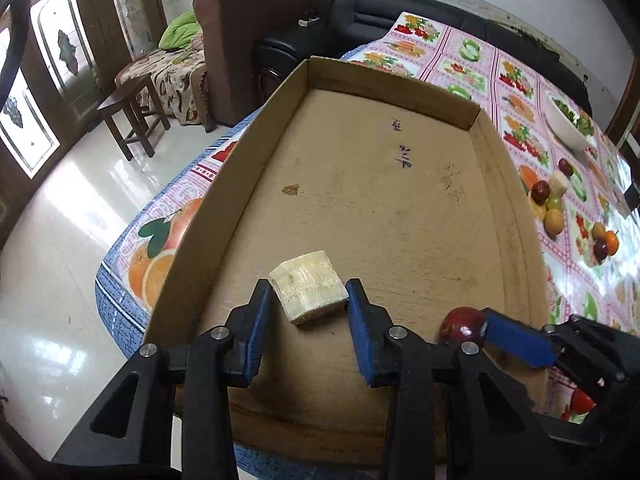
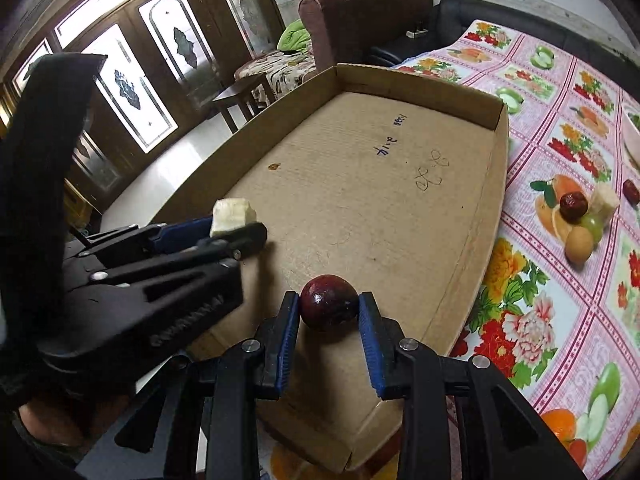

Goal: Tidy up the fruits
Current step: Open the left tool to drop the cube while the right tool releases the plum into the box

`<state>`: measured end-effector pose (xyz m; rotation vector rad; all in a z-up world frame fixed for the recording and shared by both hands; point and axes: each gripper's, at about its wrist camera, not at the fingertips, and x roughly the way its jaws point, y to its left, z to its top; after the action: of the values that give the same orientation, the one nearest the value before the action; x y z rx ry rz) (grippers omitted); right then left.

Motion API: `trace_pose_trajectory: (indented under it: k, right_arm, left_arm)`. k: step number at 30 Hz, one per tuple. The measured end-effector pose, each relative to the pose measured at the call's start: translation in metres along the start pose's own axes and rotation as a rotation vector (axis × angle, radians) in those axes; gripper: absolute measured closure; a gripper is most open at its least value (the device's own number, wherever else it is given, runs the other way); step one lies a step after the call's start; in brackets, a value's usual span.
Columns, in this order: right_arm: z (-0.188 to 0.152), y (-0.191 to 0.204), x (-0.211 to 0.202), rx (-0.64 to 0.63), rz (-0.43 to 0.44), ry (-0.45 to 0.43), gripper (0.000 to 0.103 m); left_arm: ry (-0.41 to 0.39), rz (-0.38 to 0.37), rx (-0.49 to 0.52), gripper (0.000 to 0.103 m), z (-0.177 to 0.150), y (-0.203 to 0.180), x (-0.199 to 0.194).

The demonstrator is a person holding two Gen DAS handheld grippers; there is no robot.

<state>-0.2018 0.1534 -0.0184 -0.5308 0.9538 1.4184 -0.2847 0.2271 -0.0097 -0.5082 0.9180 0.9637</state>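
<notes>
A shallow cardboard tray [image 1: 492,152] lies on the fruit-print tablecloth. My left gripper [image 1: 308,300] is shut on a peeled banana chunk [image 1: 308,292], held over the tray's near left part; it also shows in the right wrist view [image 2: 232,216]. My right gripper [image 2: 329,308] is shut on a dark red plum [image 2: 329,304], low over the tray's near right part; the plum shows in the left wrist view [image 1: 462,324] too. More loose fruit [image 1: 554,204] lies on the cloth right of the tray, with a further group [image 1: 604,240] beside it.
A white bowl [image 1: 568,124] stands on the table at the far right. A brown armchair [image 1: 256,28], a black sofa [image 1: 360,12] and a small wooden stool [image 1: 132,116] stand beyond the table's left edge, over a glossy floor.
</notes>
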Motion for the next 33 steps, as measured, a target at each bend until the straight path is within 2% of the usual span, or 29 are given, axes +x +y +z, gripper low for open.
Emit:
trace_pose_trajectory:
  k: [4,7,9,10,18,26,33]
  right_arm:
    - [-0.002,0.003,0.001,-0.018,-0.014,0.000,0.071]
    - [-0.003,0.004,-0.002,-0.014,0.004,-0.010,0.062]
    - [-0.004,0.005,-0.008,-0.016,0.001,-0.023,0.050]
    - [-0.005,0.005,-0.013,-0.017,-0.004,-0.034,0.048]
    - [-0.014,-0.009,-0.048,0.020,-0.001,-0.108,0.047]
    - [-0.037,-0.031,-0.085,0.089,-0.014,-0.164,0.047]
    - [-0.072,-0.073,-0.118,0.206,-0.069,-0.200,0.047]
  left_arm:
    - [0.010,-0.018,-0.009,0.067,0.000,0.002,-0.003]
    - [0.004,-0.024,-0.017,0.063,0.001,0.003,-0.009]
    - [-0.009,-0.030,-0.023,0.062,0.001,0.004,-0.016]
    - [-0.014,-0.031,-0.024,0.062,0.001,0.004,-0.019]
    - [-0.046,-0.038,-0.018,0.062,-0.001,-0.001,-0.035]
    - [-0.062,-0.049,-0.009,0.062,-0.002,-0.009,-0.048]
    - [-0.075,-0.111,0.017,0.062,-0.005,-0.031,-0.061]
